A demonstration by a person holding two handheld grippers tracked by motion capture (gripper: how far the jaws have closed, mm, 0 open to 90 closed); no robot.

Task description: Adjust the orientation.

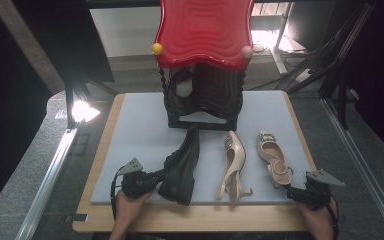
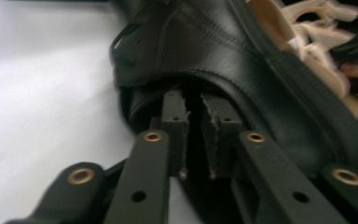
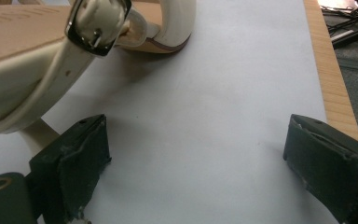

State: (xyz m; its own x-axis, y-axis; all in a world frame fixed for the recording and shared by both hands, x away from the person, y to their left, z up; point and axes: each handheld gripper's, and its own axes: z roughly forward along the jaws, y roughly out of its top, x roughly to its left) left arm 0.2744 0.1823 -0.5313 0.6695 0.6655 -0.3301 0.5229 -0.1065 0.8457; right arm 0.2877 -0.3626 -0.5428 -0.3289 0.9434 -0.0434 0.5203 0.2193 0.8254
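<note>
From the high view, the left gripper (image 1: pixel 161 175) sits at the near left of the grey mat (image 1: pixel 140 130) that covers the wooden table (image 1: pixel 100 220), with its jaws reaching into the heel opening of a black leather shoe (image 1: pixel 182 165); the shoe lies tilted with its toe pointing toward a black wicker basket (image 1: pixel 205 100) that stands at the far edge of the mat under a red wavy lid (image 1: pixel 204 30). To the right of the black shoe lies a beige slingback heel (image 1: pixel 234 162) on its side, and further right a second beige slingback heel (image 1: pixel 272 157) rests upright, its heel end just beside the right gripper (image 1: pixel 292 190) at the near right corner. In the left gripper view, the left gripper (image 2: pixel 195 109) has its jaws drawn narrow, nearly together, inside the black leather shoe (image 2: pixel 242 70) with the collar edge of the shoe pinched between them. In the right gripper view, the right gripper (image 3: pixel 196 154) has its jaws standing wide apart over bare mat (image 3: pixel 214 93), nothing between them, and the strap and silver buckle (image 3: pixel 98 23) of the beige heel lie just ahead to the left.
</note>
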